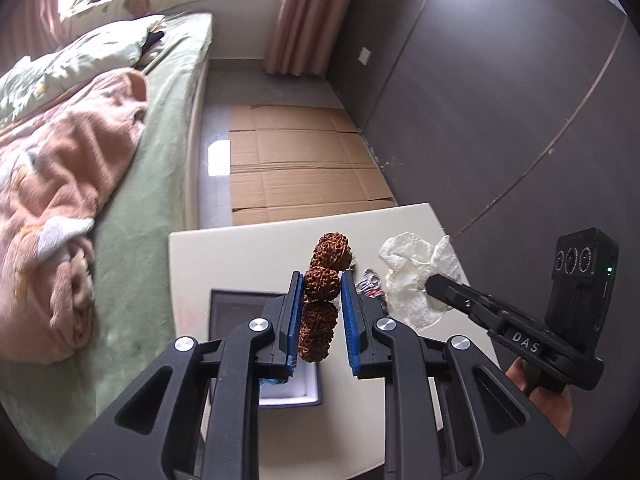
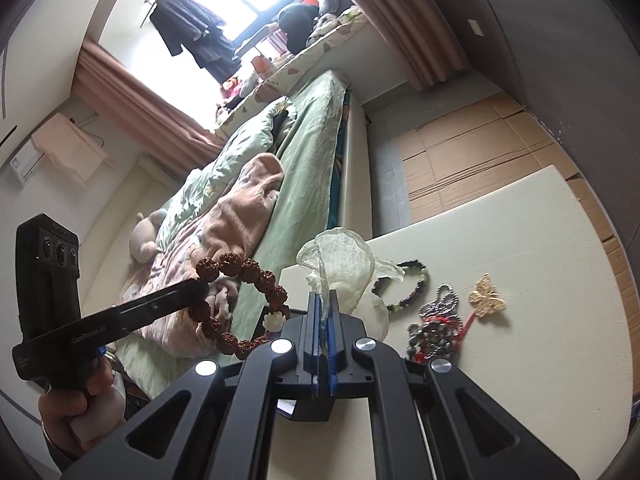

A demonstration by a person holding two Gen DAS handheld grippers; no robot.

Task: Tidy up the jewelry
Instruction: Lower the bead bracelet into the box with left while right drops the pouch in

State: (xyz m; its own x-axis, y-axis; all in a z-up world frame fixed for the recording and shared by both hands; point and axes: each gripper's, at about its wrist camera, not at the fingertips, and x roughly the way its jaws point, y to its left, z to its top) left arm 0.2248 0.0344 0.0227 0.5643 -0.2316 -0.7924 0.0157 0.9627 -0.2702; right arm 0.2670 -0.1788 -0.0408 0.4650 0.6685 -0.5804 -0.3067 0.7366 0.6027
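Note:
My left gripper (image 1: 321, 284) is shut on a brown bead bracelet (image 1: 322, 300) and holds it in the air above an open dark box with white lining (image 1: 310, 394) on the cream table (image 1: 240, 256). In the right wrist view the bracelet (image 2: 240, 308) hangs as a ring from the left gripper (image 2: 200, 290), with a white lotus bead (image 2: 275, 320). My right gripper (image 2: 325, 300) is shut on a sheer white organza pouch (image 2: 344, 268), also seen in the left wrist view (image 1: 416, 276).
On the table lie a dark bead bracelet (image 2: 408, 284), a silver-and-red charm piece (image 2: 436, 320) and a gold butterfly ornament (image 2: 486, 296). A bed with green sheet and pink blanket (image 1: 60, 184) stands left of the table. Cardboard (image 1: 300, 160) covers the floor beyond.

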